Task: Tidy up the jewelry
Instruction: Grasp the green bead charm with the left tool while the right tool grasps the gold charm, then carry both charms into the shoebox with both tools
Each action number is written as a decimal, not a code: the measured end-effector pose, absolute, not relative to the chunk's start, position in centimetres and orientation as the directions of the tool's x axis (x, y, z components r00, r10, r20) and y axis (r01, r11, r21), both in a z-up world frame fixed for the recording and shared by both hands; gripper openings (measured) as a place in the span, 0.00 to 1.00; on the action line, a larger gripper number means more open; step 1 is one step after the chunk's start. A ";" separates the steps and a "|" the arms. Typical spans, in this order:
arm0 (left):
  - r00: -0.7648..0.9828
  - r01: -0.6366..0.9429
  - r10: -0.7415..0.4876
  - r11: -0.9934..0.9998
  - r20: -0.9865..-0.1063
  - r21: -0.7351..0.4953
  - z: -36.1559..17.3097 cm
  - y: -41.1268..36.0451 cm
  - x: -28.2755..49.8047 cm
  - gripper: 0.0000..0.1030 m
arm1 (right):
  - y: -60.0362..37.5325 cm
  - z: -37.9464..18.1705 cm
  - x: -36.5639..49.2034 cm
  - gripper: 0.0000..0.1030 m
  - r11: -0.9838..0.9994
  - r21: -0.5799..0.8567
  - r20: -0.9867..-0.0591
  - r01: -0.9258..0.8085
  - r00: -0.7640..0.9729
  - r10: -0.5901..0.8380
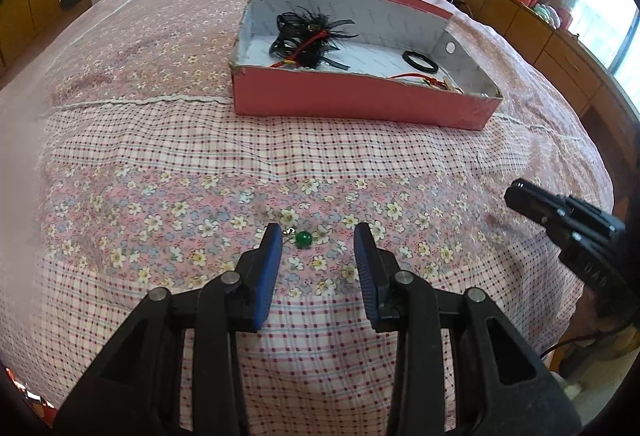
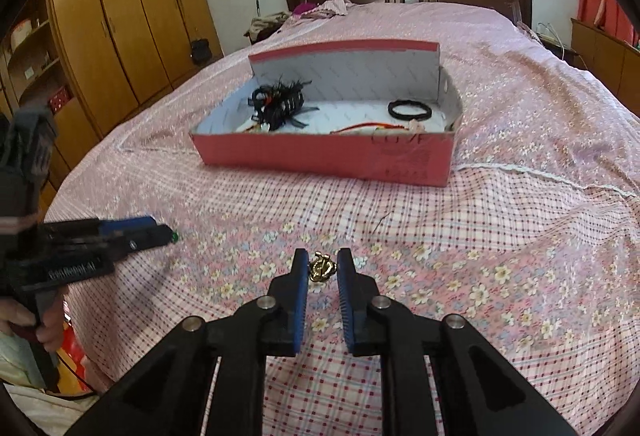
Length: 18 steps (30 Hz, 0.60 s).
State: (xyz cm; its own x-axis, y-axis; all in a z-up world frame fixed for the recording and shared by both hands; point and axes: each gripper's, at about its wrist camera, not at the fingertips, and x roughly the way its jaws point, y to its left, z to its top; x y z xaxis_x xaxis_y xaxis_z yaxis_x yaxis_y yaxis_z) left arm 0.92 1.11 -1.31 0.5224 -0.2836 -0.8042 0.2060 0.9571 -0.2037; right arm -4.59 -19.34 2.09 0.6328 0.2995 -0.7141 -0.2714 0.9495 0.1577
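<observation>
My right jaws are drawn in narrow on a small gold ornament (image 2: 320, 268), the pads of the right gripper (image 2: 321, 265) pressing it from both sides just above the bedspread. My left jaws stand part open and hold nothing; the left gripper (image 1: 316, 236) hovers low over a green bead (image 1: 303, 239) with a small silver fitting, which lies on the cloth between the pads, nearer the left one, touching neither that I can confirm.

The bed (image 1: 160, 140) carries everything, under a pink spread of floral and checked panels. Further along it sits a pink cardboard box (image 1: 360, 108), open-topped, its far wall standing tall. In the box's left end lies a black feathered hair piece (image 1: 308, 36) with red cord through it. At the right end lies a black ring-shaped band (image 1: 421, 61), and close against the near wall a red corded item (image 1: 420, 78), partly hidden by that wall.

In the right wrist view, a hand (image 2: 28, 324) grips the left tool's handle at the far left edge.
</observation>
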 end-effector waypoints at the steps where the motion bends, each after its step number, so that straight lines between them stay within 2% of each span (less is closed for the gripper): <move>1: 0.524 0.209 -0.282 0.957 -0.804 -0.199 -1.3 1.0 0.9 0.27 | -19.4 2.2 -4.6 0.16 0.949 0.159 -0.711 -0.273 0.635 0.302; 11: 0.513 0.204 -0.243 0.966 -0.824 -0.157 -3.3 0.8 1.8 0.25 | -19.7 2.3 -4.8 0.16 0.941 0.178 -0.698 -0.286 0.638 0.326; 15: 0.526 0.211 -0.218 0.970 -0.822 -0.122 -3.7 0.5 1.9 0.10 | -19.9 2.3 -4.8 0.16 0.941 0.187 -0.695 -0.282 0.639 0.329; 18: 0.524 0.212 -0.228 0.968 -0.821 -0.133 -3.9 0.6 1.9 0.04 | -20.0 2.3 -4.8 0.16 0.941 0.187 -0.696 -0.281 0.638 0.329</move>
State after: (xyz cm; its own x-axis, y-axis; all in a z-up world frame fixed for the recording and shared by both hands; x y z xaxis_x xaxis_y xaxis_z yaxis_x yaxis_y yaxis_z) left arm 1.94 0.64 -3.92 0.5241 -0.2281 -0.8206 0.2124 0.9680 -0.1335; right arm -4.76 -19.96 2.31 0.6383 0.3290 -0.6959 -0.2808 0.9413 0.1875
